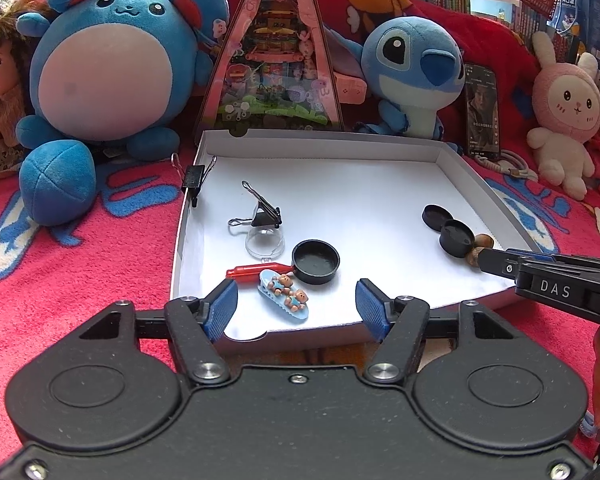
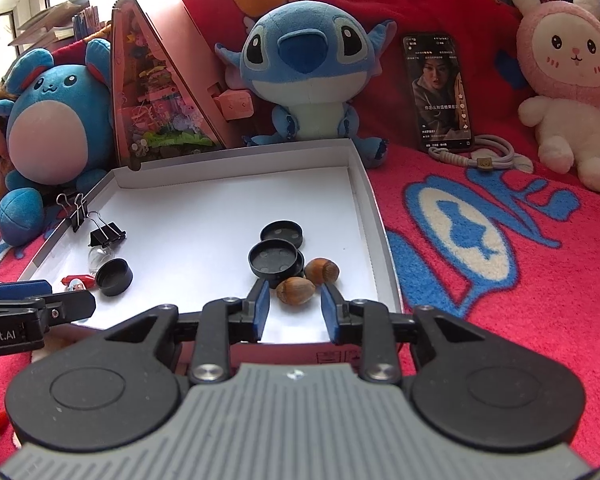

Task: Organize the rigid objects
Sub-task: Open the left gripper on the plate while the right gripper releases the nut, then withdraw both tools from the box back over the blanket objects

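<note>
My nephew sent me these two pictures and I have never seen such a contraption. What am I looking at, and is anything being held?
No robot here: a person holds a two-fingered tool in each hand, each with a camera looking along its blue fingers. One picture is from the left hand-held gripper, the other from the right hand-held gripper. Both are open and hold nothing. Before them a white box lid lies on a red blanket. In it lie binder clips, black caps, a bear hair clip and two hazelnuts; the nearer nut sits just ahead of the right fingers.
</note>
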